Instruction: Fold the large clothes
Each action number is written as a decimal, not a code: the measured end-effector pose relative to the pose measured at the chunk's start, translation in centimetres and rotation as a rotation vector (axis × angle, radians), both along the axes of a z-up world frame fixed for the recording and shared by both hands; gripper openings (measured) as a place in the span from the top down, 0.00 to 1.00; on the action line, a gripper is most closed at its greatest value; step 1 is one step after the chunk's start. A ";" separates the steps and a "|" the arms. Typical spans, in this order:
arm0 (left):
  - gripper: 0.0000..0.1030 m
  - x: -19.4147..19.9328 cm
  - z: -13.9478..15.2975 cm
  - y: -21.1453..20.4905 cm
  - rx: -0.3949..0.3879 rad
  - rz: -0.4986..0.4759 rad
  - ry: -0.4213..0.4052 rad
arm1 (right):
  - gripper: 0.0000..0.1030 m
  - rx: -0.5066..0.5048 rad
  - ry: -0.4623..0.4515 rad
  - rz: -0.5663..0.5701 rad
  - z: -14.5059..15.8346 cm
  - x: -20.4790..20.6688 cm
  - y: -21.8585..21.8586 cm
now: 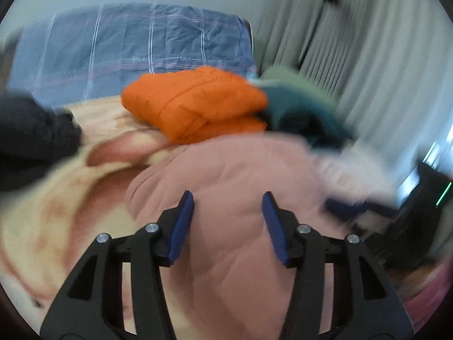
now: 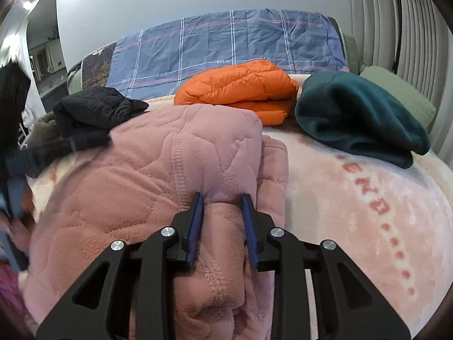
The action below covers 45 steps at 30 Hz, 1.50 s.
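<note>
Low centre, right gripper [image 2: 222, 198] pinching a bunched ridge of the pink jacket [image 2: 147, 175]. Left gripper [image 1: 228, 198] wide apart over it, gripping nothing. Bare blanket [image 2: 354, 212] at right; beyond, orange jacket [image 2: 237, 90], green garment [image 2: 359, 113], black coat [image 2: 93, 107].

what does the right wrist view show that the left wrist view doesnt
Only the right wrist view: the right gripper with a fold of the pink quilted garment between its pads, red lettering on the pale blanket, and a doorway.

Only the left wrist view: the left gripper, open above the pink fabric and blurred.

Both: the folded orange puffer jacket, dark green garment, black jacket and plaid blue cover.
</note>
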<state>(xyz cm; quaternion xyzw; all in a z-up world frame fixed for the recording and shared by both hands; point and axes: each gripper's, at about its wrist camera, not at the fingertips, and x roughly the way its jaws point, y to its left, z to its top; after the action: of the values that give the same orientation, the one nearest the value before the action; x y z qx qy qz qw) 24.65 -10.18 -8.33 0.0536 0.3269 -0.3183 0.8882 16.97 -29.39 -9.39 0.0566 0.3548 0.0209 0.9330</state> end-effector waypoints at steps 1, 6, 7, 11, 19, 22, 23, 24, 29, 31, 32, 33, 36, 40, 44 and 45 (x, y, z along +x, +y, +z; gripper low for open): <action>0.49 -0.6 -0.4 -0.6 0.046 -0.001 -0.044 | 0.65 0.002 0.011 -0.008 0.5 0.0 -0.1; 0.51 0.0 -0.4 0.0 0.012 -0.007 -0.007 | 0.65 0.029 -0.010 0.007 4.6 0.8 0.3; 0.51 0.0 -0.5 0.2 0.005 -0.009 -0.008 | 0.65 0.001 -0.033 0.027 5.6 1.3 1.0; 0.51 -0.7 -0.8 0.6 -0.028 -0.006 -0.047 | 0.65 -0.043 -0.034 0.079 5.3 3.7 2.6; 0.50 -0.3 -1.9 0.0 -0.050 -0.002 -0.092 | 0.66 0.008 0.039 0.032 -1.3 7.2 -0.1; 0.49 0.2 -2.1 -0.1 -0.057 -0.003 -0.084 | 0.66 -0.013 0.046 0.024 -1.3 7.3 0.4; 0.49 0.2 -2.1 0.0 -0.061 -0.003 -0.080 | 0.66 -0.024 0.044 0.022 -1.3 7.4 0.5; 0.49 0.1 -2.2 0.1 -0.064 -0.003 -0.079 | 0.66 -0.034 0.042 0.020 -1.2 7.4 0.6; 0.49 0.2 -1.6 -0.3 0.000 0.006 -0.047 | 0.66 -0.092 0.046 0.021 -0.9 7.1 1.4; 0.49 -0.1 -0.7 -0.4 0.042 0.025 -0.038 | 0.66 -0.143 0.032 0.015 -0.4 6.6 2.2; 0.49 -0.6 0.0 -0.3 0.052 0.035 -0.031 | 0.65 -0.168 0.026 0.009 -0.2 6.3 2.4; 0.49 -1.2 0.6 0.2 0.033 0.040 -0.018 | 0.65 -0.189 0.020 0.002 -0.1 6.0 2.5; 0.42 -3.7 2.2 1.8 -0.121 -0.022 0.029 | 0.64 -0.196 0.011 -0.003 0.3 5.2 2.3; 0.40 -6.6 -0.5 -0.6 0.074 -0.012 -0.071 | 0.64 -0.164 -0.001 -0.027 0.9 3.4 1.9; 0.40 -6.7 -0.1 -1.3 0.121 0.030 -0.049 | 0.74 -0.115 -0.056 -0.047 2.2 -1.2 1.8; 0.40 -6.6 -0.1 -1.4 0.129 0.030 -0.047 | 0.79 -0.113 -0.057 -0.037 2.2 -2.1 1.9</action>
<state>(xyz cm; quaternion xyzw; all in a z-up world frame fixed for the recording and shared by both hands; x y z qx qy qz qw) 18.06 -11.59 -8.39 0.1133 0.3268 -0.2820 0.8949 14.90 -27.46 -7.15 0.0095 0.3277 -0.0147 0.9446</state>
